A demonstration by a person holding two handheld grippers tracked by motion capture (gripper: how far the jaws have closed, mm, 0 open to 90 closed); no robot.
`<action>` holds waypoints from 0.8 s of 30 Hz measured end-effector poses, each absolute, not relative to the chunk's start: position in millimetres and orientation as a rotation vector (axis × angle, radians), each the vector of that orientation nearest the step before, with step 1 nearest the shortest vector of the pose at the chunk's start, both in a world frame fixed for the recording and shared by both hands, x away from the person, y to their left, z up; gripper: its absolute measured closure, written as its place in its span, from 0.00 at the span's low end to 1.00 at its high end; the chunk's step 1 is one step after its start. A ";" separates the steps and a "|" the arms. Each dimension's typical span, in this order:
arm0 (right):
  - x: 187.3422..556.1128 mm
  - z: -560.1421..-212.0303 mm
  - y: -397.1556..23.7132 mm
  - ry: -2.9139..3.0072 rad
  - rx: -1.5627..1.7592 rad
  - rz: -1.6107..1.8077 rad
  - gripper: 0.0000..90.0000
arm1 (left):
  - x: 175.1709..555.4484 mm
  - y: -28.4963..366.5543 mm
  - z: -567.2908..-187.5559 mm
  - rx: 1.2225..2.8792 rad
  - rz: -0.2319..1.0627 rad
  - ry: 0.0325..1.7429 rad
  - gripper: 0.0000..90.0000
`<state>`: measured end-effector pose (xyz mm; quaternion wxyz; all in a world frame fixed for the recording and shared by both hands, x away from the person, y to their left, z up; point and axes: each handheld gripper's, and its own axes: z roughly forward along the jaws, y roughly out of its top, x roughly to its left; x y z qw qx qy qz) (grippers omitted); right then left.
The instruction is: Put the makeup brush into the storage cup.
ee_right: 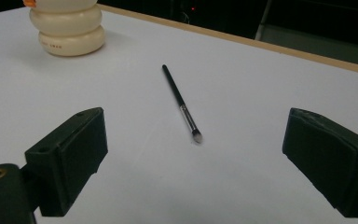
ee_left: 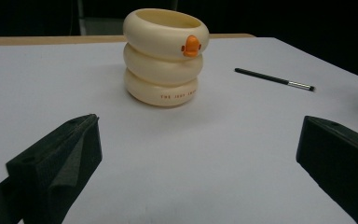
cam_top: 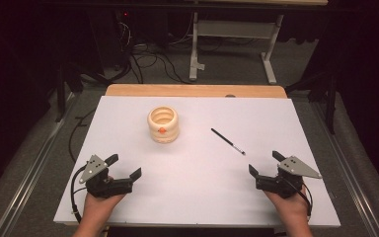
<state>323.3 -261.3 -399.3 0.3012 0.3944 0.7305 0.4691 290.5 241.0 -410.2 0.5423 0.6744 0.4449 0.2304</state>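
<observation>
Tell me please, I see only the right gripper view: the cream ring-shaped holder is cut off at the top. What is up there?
Observer: The cream ring-shaped holder has an orange beak-like knob on its top ring.
Operator: Is the holder empty?
Observer: From the high view its opening looks empty.
Operator: And the left hand-held gripper?
Observer: The left hand-held gripper is open, resting near the table's front edge, holding nothing.

light: overhead, falls on the white tabletop (cam_top: 197,163), room around it dark | shadows: soft, short, beside the cream holder (ee_left: 165,58) | glare: none | focus: near black tongs soft in both gripper views, brush (ee_right: 182,102) fairly sharp | grain: mild, high view
</observation>
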 end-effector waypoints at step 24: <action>314.0 -400.7 -270.9 1.906 1.045 1.230 0.10 | 295.7 231.5 -408.5 1.614 0.519 1.028 0.01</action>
